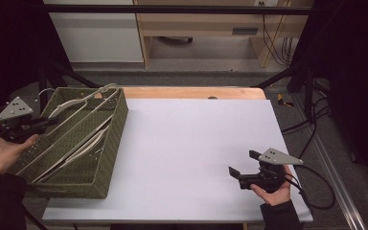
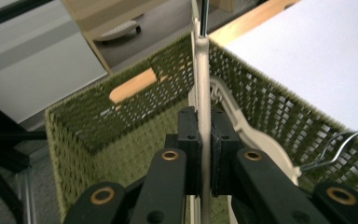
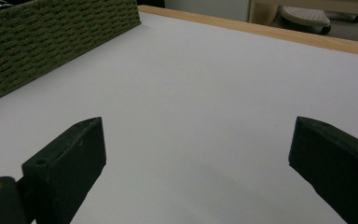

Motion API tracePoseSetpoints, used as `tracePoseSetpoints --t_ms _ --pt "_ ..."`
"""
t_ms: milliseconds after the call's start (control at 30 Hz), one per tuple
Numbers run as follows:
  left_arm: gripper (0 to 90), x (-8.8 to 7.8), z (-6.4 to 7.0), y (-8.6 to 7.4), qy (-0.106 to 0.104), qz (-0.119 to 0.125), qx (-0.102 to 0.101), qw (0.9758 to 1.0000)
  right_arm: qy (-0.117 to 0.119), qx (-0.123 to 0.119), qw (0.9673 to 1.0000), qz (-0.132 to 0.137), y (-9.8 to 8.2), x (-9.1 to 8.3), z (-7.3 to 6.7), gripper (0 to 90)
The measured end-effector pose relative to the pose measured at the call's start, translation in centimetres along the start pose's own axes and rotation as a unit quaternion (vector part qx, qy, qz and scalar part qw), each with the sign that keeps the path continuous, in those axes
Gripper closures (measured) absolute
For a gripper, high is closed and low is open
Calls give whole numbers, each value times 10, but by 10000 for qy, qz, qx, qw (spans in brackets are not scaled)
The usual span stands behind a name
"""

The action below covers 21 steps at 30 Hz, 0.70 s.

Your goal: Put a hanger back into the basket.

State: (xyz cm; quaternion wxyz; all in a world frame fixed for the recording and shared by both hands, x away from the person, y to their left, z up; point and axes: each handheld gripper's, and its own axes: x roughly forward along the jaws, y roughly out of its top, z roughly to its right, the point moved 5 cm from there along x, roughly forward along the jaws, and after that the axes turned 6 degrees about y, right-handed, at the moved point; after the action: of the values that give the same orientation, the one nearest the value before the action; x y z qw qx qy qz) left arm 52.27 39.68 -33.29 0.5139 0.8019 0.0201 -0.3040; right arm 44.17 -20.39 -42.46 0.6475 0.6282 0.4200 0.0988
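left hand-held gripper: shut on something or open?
Shut. The left hand-held gripper has both pads pressed on a cream hanger that stands edge-on between them, over the green basket.

- The basket (image 1: pixel 110 158) is woven of rough, matt olive fibre.
- The hanger (image 2: pixel 204 93) is made of smooth cream plastic, with a thin metal hook.
- The table (image 1: pixel 196 143) is covered by matt white sheet, edged in pale wood.

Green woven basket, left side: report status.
Left hand-held gripper shut on cream plastic hanger inside green woven basket. Right hand-held gripper open over white tabletop. Nothing blocking.
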Motion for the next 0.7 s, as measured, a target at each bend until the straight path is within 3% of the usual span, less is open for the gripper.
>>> tracePoseSetpoints --t_ms 133,267,400,700 --pt "844 5 0 -12 34 -186 14 9998 -11 -26 10000 -18 0 0 0 45" --pt "848 10 4 -21 -22 -189 -72 9998 -7 -22 10000 -14 -1 1 0 47" --pt "850 20 12 -30 -37 -276 5 9996 6 -15 10000 -20 -1 1 -1 50" --pt "840 40 29 -53 -181 -506 -36 9986 3 -38 10000 -11 -1 1 -1 52"
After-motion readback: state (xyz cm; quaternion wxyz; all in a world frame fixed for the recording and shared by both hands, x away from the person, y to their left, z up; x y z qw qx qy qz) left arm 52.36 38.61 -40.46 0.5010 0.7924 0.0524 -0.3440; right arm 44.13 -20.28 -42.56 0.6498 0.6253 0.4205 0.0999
